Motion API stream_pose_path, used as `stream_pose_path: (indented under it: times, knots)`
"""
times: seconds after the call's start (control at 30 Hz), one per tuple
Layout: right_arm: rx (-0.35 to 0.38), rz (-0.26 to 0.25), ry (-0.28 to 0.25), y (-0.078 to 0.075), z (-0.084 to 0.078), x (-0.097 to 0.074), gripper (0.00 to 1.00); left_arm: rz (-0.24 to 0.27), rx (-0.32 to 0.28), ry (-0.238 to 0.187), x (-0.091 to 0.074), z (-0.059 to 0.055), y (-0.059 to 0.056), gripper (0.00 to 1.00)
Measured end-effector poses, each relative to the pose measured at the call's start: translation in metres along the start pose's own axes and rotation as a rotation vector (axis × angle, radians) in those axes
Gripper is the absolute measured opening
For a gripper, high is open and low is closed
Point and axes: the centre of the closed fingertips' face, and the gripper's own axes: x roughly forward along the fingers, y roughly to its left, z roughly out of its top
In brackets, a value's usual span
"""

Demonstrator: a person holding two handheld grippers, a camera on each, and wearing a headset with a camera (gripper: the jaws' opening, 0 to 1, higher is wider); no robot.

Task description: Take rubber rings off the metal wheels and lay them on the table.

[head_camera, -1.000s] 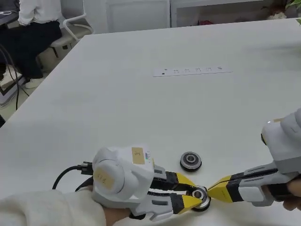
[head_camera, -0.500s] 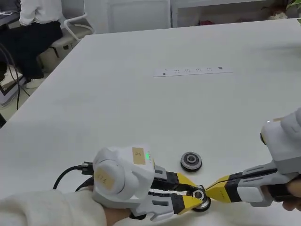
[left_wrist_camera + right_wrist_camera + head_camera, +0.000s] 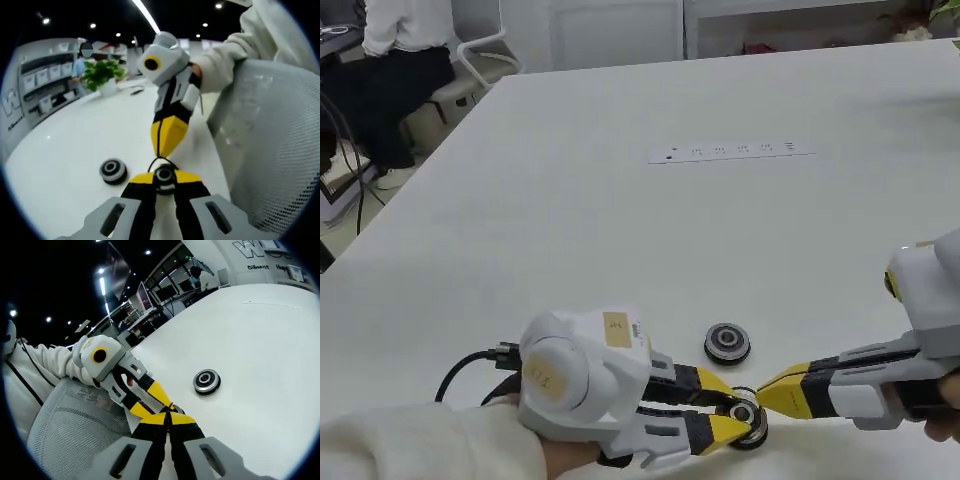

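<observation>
My left gripper (image 3: 734, 413) is shut on a small metal wheel (image 3: 749, 414) just above the white table (image 3: 620, 230) near its front edge. In the left gripper view the wheel (image 3: 165, 173) sits between the yellow jaws, and a thin black rubber ring (image 3: 156, 162) stretches off it up to the other gripper's tip. My right gripper (image 3: 763, 397) comes in from the right and is shut on that ring; its closed yellow jaws (image 3: 168, 416) meet the left gripper's tips. A second wheel (image 3: 726, 342) with its black ring on lies flat on the table just beyond, also the second wheel (image 3: 206, 380).
A white power strip (image 3: 731, 151) lies mid-table, farther back. A black cable (image 3: 460, 370) trails from the left gripper. A person sits on a chair (image 3: 480, 60) beyond the table's far left corner. A grey mesh chair back (image 3: 270, 150) stands close behind the grippers.
My right gripper has drawn back a little to the right and lifted its tip slightly. The left gripper and its wheel have held their place.
</observation>
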Motion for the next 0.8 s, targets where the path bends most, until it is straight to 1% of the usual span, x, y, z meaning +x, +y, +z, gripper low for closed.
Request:
stream_pose_path:
  times: [0.03, 0.13, 0.2, 0.23, 0.3, 0.37, 0.4, 0.47, 0.7, 0.77, 0.8]
  knots:
    - [0.0, 0.001, 0.001, 0.0, 0.0, 0.0, 0.0, 0.003, -0.024, 0.012, 0.0, 0.001, 0.001, 0.14]
    - [-0.002, 0.002, 0.002, 0.001, 0.0, 0.001, 0.0, -0.004, -0.022, 0.027, -0.002, 0.001, 0.001, 0.15]
    - [0.002, 0.003, 0.004, 0.001, 0.0, 0.0, 0.0, -0.013, -0.039, 0.009, -0.007, 0.006, 0.0, 0.15]
    - [0.012, 0.006, 0.001, 0.001, 0.001, 0.0, 0.0, -0.016, -0.07, -0.009, -0.009, 0.011, 0.0, 0.15]
    - [0.022, 0.01, -0.008, 0.001, 0.003, -0.002, 0.0, -0.016, -0.082, -0.014, -0.012, 0.014, 0.002, 0.17]
    - [0.023, 0.008, -0.018, 0.001, 0.006, -0.004, 0.0, -0.018, -0.102, -0.028, -0.016, 0.021, 0.001, 0.21]
    - [0.025, 0.007, -0.025, 0.001, 0.007, -0.005, 0.0, -0.022, -0.101, -0.05, -0.019, 0.028, -0.001, 0.25]
    - [0.033, 0.007, -0.036, 0.0, 0.01, -0.007, 0.0, -0.018, -0.087, -0.057, -0.023, 0.035, -0.002, 0.29]
    - [0.043, 0.003, -0.075, 0.001, 0.019, -0.013, 0.0, -0.013, -0.035, -0.072, -0.033, 0.05, -0.004, 0.37]
    - [0.047, 0.003, -0.086, 0.001, 0.022, -0.015, 0.0, -0.027, -0.016, -0.067, -0.035, 0.052, -0.007, 0.4]
    - [0.048, 0.003, -0.09, 0.001, 0.023, -0.015, 0.0, -0.038, -0.012, -0.061, -0.035, 0.053, -0.01, 0.43]
